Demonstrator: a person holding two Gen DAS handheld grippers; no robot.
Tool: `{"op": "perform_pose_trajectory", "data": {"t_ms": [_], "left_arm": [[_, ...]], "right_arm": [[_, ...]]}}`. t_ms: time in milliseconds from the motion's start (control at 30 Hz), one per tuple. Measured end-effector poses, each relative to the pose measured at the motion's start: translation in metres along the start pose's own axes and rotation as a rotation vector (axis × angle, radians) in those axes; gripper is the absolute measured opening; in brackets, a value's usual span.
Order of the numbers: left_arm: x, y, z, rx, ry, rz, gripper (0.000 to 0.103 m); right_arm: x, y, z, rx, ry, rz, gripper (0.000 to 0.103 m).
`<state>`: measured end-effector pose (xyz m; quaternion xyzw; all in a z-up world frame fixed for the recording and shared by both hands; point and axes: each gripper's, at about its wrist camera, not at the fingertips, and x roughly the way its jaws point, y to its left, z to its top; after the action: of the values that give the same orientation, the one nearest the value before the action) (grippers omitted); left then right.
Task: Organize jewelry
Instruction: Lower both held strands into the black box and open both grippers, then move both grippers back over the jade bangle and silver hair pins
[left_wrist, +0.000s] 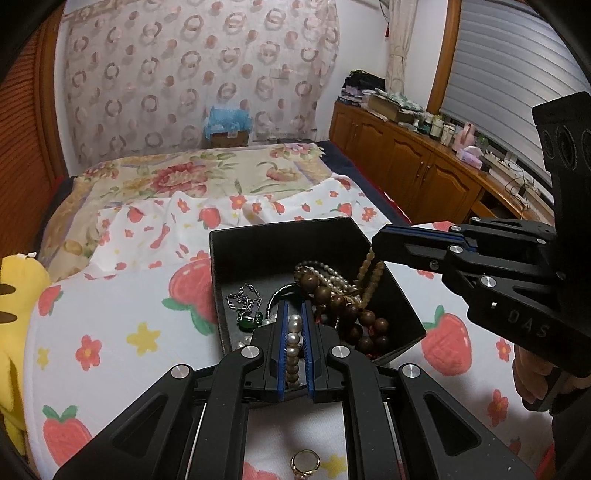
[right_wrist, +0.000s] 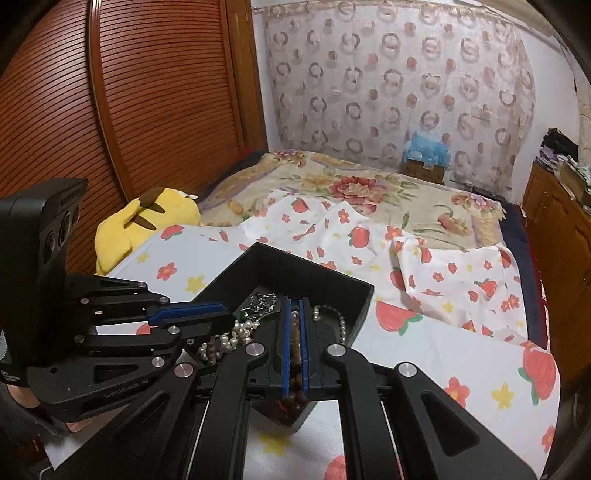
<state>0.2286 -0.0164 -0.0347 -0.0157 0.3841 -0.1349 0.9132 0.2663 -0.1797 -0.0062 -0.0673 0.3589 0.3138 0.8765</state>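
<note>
A black open box (left_wrist: 280, 236) sits on the strawberry-print sheet and holds a heap of jewelry: a dark wooden bead bracelet (left_wrist: 351, 317), pearl strands (left_wrist: 325, 271), a silver chain (left_wrist: 245, 295) and a green stone (left_wrist: 248, 322). My left gripper (left_wrist: 294, 314) is shut on a pearl-and-bead strand (left_wrist: 293, 341) over the box. My right gripper (right_wrist: 294, 310) is shut on a tan bead strand (right_wrist: 294, 339) that hangs into the box (right_wrist: 354, 295); it also shows in the left wrist view (left_wrist: 380, 251). A gold ring (left_wrist: 305, 461) lies on the sheet under the left gripper.
A yellow plush toy (right_wrist: 147, 221) lies at the left of the bed by the wooden slatted door (right_wrist: 147, 92). Wooden cabinets (left_wrist: 406, 155) with clutter on top run along the right. A floral quilt (left_wrist: 207, 173) covers the far bed.
</note>
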Motion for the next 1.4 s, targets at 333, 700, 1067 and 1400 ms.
{"op": "perform_pose_trajectory", "data": {"t_ms": [333,700,1067,1400], "left_arm": [[-0.020,-0.001,-0.008,0.000,-0.035,0.028,0.047],[-0.063,-0.007,-0.041,0.016,-0.069,0.060,0.082],[-0.080,-0.024,-0.105,0.040,-0.012,0.047,0.088],[-0.073,-0.040,-0.147,0.067,0.083,0.008,0.089]], "right_arm": [[-0.024,0.000,-0.010,0.024,-0.030,-0.030,0.017],[-0.067,0.013,-0.048,0.045,-0.054,-0.032,0.017],[-0.093,0.038,-0.128,0.086,-0.020,-0.041,0.032],[-0.099,0.055,-0.172,0.114,0.024,-0.055,0.032]]}}
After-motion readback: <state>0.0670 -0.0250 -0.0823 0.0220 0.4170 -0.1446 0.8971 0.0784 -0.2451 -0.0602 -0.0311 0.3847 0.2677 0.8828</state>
